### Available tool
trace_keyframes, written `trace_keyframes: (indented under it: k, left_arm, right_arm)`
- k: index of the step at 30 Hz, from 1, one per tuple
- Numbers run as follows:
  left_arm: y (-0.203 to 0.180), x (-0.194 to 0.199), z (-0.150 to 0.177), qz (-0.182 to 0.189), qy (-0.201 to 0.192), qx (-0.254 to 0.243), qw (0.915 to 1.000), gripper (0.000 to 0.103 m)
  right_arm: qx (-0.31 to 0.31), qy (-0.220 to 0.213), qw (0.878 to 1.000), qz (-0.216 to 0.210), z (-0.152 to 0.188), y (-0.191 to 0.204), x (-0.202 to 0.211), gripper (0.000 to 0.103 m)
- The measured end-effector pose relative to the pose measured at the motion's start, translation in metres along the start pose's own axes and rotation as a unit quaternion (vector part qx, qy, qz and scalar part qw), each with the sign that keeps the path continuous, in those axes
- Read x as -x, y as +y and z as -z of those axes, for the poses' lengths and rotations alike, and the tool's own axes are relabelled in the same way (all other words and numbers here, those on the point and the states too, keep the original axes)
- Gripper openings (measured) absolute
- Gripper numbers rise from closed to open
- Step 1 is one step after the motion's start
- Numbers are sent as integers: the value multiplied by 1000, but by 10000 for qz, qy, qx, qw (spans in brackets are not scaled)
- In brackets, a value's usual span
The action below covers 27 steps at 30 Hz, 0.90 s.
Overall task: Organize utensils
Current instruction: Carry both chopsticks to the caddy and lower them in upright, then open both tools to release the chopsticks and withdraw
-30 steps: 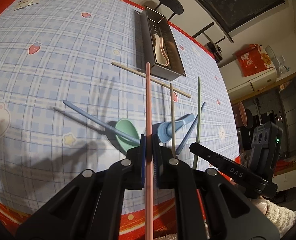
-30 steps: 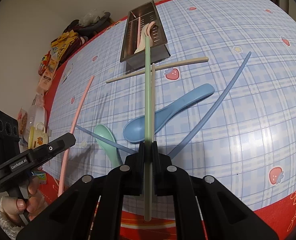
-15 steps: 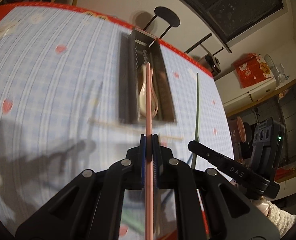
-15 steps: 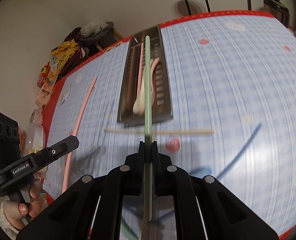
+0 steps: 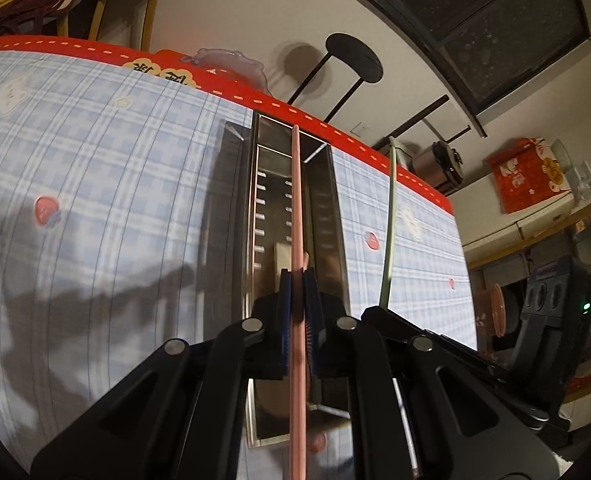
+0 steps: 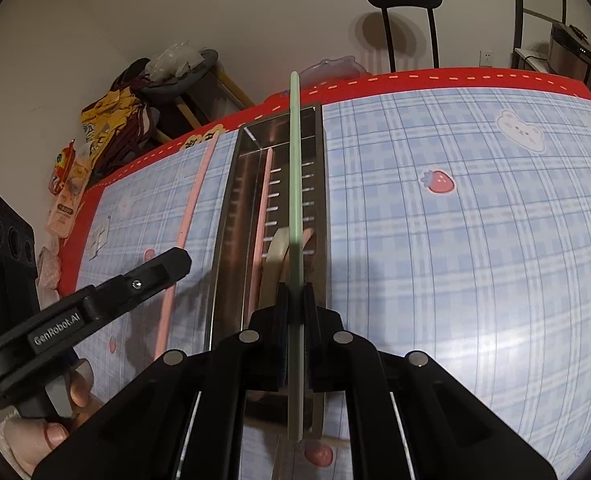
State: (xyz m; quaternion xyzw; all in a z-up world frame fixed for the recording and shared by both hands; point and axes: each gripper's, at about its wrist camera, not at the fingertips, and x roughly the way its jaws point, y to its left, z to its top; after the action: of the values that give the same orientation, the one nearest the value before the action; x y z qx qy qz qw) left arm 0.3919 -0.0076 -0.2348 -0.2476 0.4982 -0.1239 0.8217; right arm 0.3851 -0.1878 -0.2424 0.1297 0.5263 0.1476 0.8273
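- Left gripper (image 5: 295,276) clamped on a pink chopstick (image 5: 297,200), slim and matte, long axis running straight ahead from the jaws, far tip over the far end of the metal tray (image 5: 251,216).
- Right gripper (image 6: 294,290) clamped on a green chopstick (image 6: 294,168), same slender rod shape, pointing away along the tray's length, tip past the tray's far rim in the right wrist view.
- Both sticks above the tray, lined up with its long sides; tray lying lengthwise away from both cameras on the checked tablecloth (image 6: 455,240).
- Tray: shiny steel, narrow and rectangular, slotted floor, mirror-like walls.
- Inside the tray: a cream spoon (image 6: 275,248) and another pink chopstick (image 6: 264,200) along the left side; spoon bowl hidden behind the fingers.
- Tablecloth: soft blue plaid with strawberry and bear prints, red border.
- Near ends of both held sticks blurred and cut off at the lower edge.
- Black round-backed chair (image 6: 405,8) beyond the table.
- Hand (image 6: 47,428) on the left gripper's handle, partly cropped.
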Motion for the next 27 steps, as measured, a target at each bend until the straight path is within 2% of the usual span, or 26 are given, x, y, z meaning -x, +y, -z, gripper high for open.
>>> trace_keyframes:
  k: [9,10,11,13,14,15,18,19,20,21,24,27]
  left_arm:
    - [3,-30,-8,-178,147,-57,9997,11]
    - [3,-30,-9,-202,152,-94,9996,20]
    - [2,-29,-9,-200,118,-138,9996,36]
    - [0,-20,-11,-188,-1,-206,9996,45]
    - [-2,-14,-13,-199,-52,-264,9994,48]
    - [-4,-7,-14,-203,-95,-331,9992,51]
    - [-7,15,-19,-201,-267,-468,9983,72]
    - [-8,26,-20,-208,-359,-535,9977,84]
    - [-9,37,-21,-226,-456,-608,9968,92]
    - [-10,47,-21,-263,-539,-677,9959,94]
    - [-10,68,-19,-400,-546,-897,9937,97]
    - [-11,88,-12,-505,-518,-1078,9915,97]
  right_arm:
    - [161,166,9996,175,-8,6,-20,8]
    - [166,171,9995,204,-7,6,-20,8]
    - [174,167,9995,226,-7,7,-19,9]
    - [220,123,9993,259,-8,10,-16,13]
    - [270,80,9992,270,-8,13,-11,24]
    - [321,18,9990,326,-7,15,-6,40]
    - [528,-222,9971,502,-4,21,15,65]
    - [586,-257,9964,560,-3,23,19,70]
    - [650,-304,9954,633,-1,26,25,80]
    - [735,-377,9941,708,3,30,34,86]
    - [941,-409,9912,839,12,38,49,97]
    - [1219,-441,9869,962,25,50,65,97]
